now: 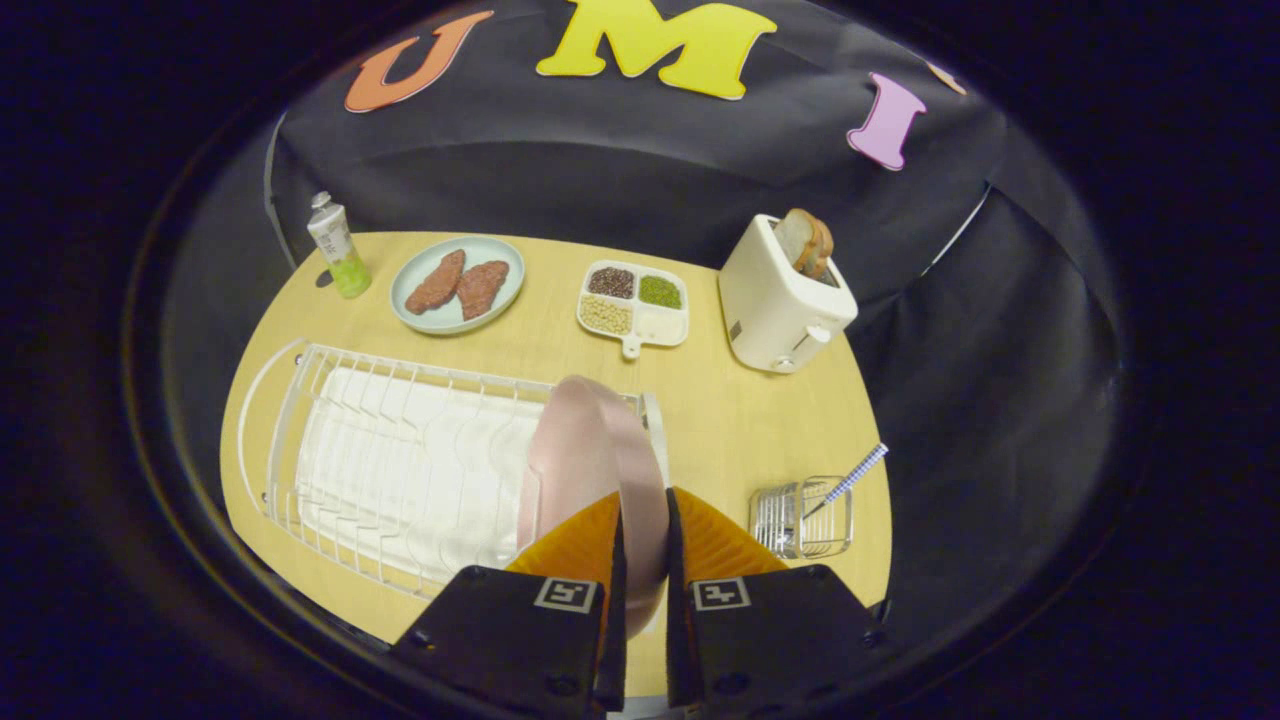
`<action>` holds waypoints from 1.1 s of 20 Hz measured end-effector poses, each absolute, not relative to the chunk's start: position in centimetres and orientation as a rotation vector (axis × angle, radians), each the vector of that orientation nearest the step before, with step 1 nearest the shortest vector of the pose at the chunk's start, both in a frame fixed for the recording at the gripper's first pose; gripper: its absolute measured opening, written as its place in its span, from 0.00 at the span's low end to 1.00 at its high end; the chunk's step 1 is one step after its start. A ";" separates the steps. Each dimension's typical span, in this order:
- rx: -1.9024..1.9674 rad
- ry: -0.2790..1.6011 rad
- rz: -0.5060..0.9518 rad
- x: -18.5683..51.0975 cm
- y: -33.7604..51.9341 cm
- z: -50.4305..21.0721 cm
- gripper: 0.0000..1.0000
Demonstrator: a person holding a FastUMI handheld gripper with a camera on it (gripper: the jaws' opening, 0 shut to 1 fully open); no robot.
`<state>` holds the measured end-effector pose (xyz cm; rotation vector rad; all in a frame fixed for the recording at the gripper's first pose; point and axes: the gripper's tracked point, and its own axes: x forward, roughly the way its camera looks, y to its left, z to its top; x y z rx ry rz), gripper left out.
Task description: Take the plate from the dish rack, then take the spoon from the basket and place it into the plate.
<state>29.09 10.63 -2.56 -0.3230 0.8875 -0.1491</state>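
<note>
The gripper (pixel 640 545) pinches the rim of the pink plate (pixel 590 450) between its 2 fingers; the plate stands on edge at the right end of the white dish rack (pixel 400 460). The spoon (pixel 848 480) leans in the wire basket (pixel 800 520), just right of the fingers on the wooden table (pixel 740 420).

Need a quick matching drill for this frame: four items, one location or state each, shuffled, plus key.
Items:
1. pink plate
2. spoon
3. bread slices
4. meat pieces

Places:
A. in the toaster
B. on the pale green plate
C. upright in the dish rack, rim between the fingers of the tool
D. in the wire basket

Pairs: 1-C, 2-D, 3-A, 4-B
</note>
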 end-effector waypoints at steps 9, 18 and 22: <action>-0.447 0.709 -0.303 28.2 11.3 -0.9 0.17; -0.445 0.556 -0.275 24.9 13.6 1.8 0.17; -0.342 0.506 -0.172 20.0 14.4 2.6 0.17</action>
